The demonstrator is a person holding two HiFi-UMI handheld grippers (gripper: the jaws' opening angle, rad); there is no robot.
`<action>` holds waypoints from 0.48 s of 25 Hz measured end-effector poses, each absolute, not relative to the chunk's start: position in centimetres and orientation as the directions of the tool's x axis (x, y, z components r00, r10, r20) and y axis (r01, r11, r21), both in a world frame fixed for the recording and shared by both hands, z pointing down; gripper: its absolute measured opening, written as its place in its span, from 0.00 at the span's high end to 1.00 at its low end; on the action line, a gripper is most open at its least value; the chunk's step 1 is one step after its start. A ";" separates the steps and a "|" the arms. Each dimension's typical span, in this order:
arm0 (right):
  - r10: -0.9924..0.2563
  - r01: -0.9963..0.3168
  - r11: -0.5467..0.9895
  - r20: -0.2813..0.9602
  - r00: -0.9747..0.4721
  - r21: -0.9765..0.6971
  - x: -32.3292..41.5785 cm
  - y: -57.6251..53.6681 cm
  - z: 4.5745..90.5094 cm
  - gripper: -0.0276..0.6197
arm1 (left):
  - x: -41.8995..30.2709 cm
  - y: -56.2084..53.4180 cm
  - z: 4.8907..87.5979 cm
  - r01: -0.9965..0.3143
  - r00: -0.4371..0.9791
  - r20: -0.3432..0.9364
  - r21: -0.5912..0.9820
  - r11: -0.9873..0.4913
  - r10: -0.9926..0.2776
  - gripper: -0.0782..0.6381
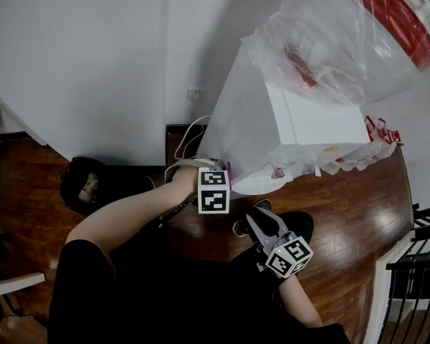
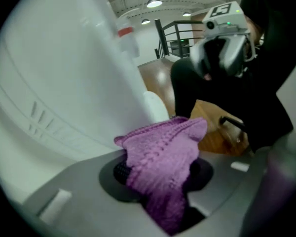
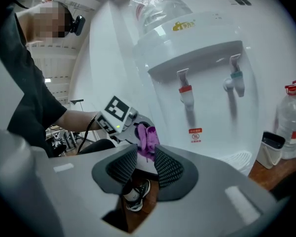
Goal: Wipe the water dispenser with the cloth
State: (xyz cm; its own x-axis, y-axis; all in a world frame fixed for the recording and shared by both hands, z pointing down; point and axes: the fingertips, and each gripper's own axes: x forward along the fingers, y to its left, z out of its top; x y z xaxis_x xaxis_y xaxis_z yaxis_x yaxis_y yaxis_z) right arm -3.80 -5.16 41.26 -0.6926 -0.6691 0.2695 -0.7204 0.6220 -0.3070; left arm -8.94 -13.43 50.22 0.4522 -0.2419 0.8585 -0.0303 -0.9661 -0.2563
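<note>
Purple knitted cloth (image 2: 163, 157), bunched, beside white dispenser (image 2: 64, 73).

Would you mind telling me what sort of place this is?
Probably an office or studio corner, perhaps on a mezzanine: a water dispenser stands on a wooden floor by a white wall, a black railing edges the floor, and ceiling lamps show beyond it.

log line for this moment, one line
left gripper: shut on purple knitted cloth | cloth: at side of white water dispenser | right gripper: open, empty
</note>
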 end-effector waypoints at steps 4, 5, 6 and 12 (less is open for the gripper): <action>-0.681 -0.731 0.602 0.271 -0.680 -0.322 -3.4 -4.5 41.6 0.78 | -12.0 -25.6 49.3 -0.245 0.398 0.810 -0.359 -0.901 -0.431 0.63; -0.683 -0.734 0.597 0.275 -0.677 -0.325 -3.4 -4.3 41.7 0.78 | -12.8 -28.6 49.0 -0.287 0.375 0.798 -0.385 -0.877 -0.472 0.63; -0.683 -0.735 0.593 0.279 -0.675 -0.328 -3.3 -4.1 41.9 0.78 | -13.6 -31.3 48.7 -0.323 0.348 0.783 -0.416 -0.850 -0.515 0.63; -0.643 -0.716 0.616 0.315 -0.698 -0.328 -4.0 -2.8 43.1 0.78 | -15.2 -35.6 47.8 -0.418 0.297 0.773 -0.423 -0.804 -0.561 0.63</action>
